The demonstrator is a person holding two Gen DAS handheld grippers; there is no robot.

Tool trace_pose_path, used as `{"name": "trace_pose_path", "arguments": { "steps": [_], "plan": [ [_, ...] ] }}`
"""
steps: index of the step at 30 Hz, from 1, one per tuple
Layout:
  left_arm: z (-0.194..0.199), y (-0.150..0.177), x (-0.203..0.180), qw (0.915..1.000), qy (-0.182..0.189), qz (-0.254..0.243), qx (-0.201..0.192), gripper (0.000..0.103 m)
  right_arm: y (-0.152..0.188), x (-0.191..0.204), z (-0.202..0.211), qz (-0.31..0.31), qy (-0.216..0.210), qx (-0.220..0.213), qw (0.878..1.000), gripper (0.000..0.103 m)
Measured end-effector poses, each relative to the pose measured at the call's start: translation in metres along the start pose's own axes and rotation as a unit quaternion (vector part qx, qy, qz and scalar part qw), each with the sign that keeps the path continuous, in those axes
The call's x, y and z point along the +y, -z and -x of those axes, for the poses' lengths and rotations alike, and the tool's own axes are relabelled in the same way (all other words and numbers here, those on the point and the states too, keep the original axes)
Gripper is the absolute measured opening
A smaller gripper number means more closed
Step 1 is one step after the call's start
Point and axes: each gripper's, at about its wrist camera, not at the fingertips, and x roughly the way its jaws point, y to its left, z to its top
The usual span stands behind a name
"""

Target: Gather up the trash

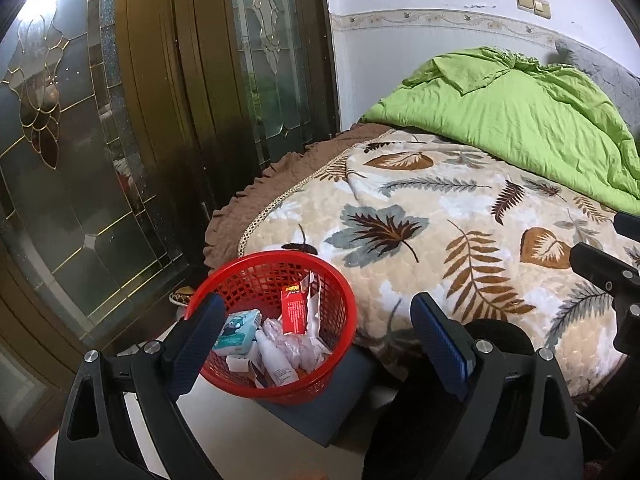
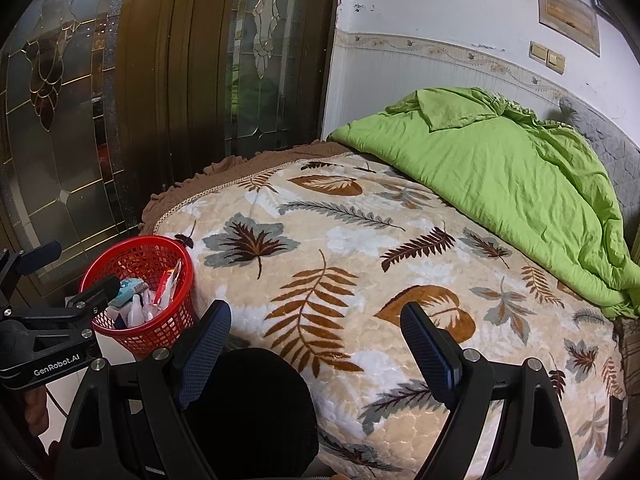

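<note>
Trash (image 1: 276, 340) already in the red basket (image 1: 340, 292) left of the bed (image 2: 360, 264), both grippers (image 1: 320, 340) (image 2: 316, 344) spread empty, apparently nothing left to collect.

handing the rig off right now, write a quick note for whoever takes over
Left gripper: open, empty, hanging over the red basket.
Right gripper: open, empty, over the leaf-print blanket.
The basket stands beside the bed and holds a red carton, a teal tissue pack, a white bottle and crumpled wrappers.
Done: that trash is in the basket.
Left: no loose trash shows on the blanket or the green quilt; check areas outside both views.
</note>
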Motion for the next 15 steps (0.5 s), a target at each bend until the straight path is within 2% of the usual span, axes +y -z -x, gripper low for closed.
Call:
{"name": "trace_pose_path", "arguments": {
  "steps": [15],
  "plan": [
    [-0.0037, -0.0011, -0.0059, 0.9999, 0.004, -0.008, 0.006, 0.093, -0.0008, 0.0000, -0.0048, -0.003, -0.006, 0.002, 1.000, 0.092]
  ]
}}
